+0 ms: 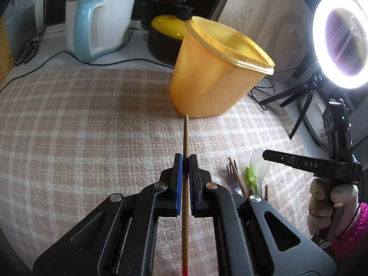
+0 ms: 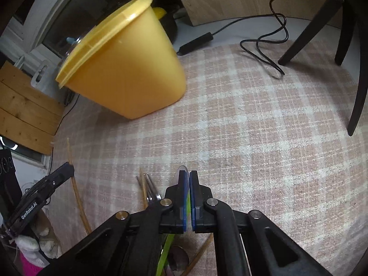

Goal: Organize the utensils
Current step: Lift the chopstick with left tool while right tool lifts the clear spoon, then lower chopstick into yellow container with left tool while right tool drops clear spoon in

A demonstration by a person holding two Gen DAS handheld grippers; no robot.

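Observation:
A yellow plastic container [image 1: 216, 73] stands open on the checked cloth; it also shows in the right wrist view [image 2: 124, 71]. My left gripper [image 1: 185, 158] is shut on a wooden chopstick [image 1: 185, 184] whose tip points at the container's base. My right gripper [image 2: 189, 174] is shut on a clear spoon with a green handle [image 2: 188, 203], low over the cloth. In the left wrist view that spoon [image 1: 258, 165] lies in a pile with a fork [image 1: 232, 179] and more chopsticks [image 1: 237, 177], with the right gripper [image 1: 266, 154] at it.
A white and blue kettle [image 1: 99, 25], a black pot with yellow lid [image 1: 165, 36] and scissors [image 1: 27, 50] stand behind the cloth. A ring light [image 1: 342, 41] on a tripod is at the right. A black cable [image 2: 264, 46] and tripod legs [image 2: 358, 92] lie far right.

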